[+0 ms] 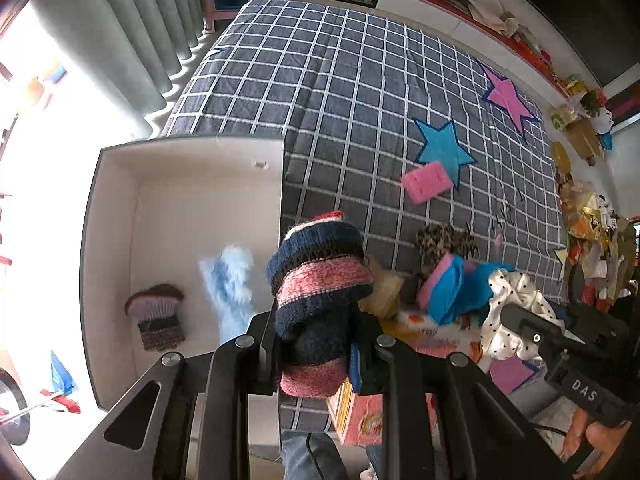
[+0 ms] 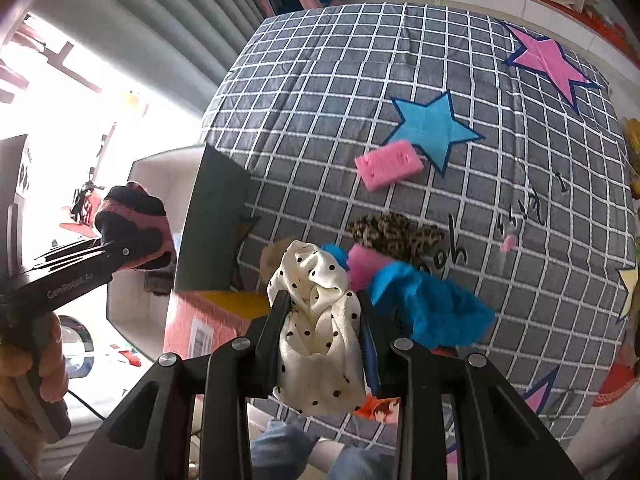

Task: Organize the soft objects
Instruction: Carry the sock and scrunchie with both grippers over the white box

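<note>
Striped knit [image 1: 320, 280] clamped in left tongs [image 1: 316, 344] beside white box [image 1: 120, 216].

Box [image 1: 120, 208] left of bed [image 1: 340, 100], sponge block [image 1: 427, 182] on bed, knit piece [image 1: 156, 316] in box

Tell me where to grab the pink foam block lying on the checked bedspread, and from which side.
Grip the pink foam block across its short width, on the two long side faces, coming straight down from above. It lies flat on the bedspread with its long faces clear; only one end touches the blue star, a flat patch that should not obstruct the fingers.
</note>
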`<state>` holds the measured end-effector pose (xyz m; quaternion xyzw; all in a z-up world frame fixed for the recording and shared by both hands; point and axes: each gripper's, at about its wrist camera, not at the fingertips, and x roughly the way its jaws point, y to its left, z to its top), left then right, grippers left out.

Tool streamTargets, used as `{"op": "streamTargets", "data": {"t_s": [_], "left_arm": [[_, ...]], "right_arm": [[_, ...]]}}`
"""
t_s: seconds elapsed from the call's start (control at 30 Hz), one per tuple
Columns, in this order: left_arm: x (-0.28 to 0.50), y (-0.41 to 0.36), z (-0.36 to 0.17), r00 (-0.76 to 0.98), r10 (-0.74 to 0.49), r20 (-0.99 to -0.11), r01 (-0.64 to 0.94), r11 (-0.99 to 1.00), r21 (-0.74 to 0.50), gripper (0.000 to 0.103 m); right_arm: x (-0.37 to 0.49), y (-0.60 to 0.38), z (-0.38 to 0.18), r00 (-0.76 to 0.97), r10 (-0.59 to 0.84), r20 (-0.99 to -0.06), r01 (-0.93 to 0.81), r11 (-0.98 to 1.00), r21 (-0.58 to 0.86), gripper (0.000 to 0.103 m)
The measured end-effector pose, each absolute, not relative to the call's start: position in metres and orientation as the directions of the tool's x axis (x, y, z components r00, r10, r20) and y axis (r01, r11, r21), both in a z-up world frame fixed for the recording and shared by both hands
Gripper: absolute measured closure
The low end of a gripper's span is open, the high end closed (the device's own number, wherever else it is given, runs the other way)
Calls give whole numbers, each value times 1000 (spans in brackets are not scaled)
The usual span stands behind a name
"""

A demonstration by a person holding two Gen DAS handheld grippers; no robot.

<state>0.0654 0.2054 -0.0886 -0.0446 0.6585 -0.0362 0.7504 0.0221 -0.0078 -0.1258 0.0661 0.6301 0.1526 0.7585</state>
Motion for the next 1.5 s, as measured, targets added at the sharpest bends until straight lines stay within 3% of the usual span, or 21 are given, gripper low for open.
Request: {"op": "streamTargets", "data": {"t_s": [0.6, 1.5], "left_arm": [[-4, 213, -86, 100, -163, -982, 5, 987, -163, 77], [-59, 279, -89, 127, -164, -978, -110, 978, -179, 77]], "right_arm": [[-38, 1, -136, 76, 294, -953, -172, 945, 277, 69], [-89, 122, -136, -39, 277, -960, -460, 848, 263, 69]]}}
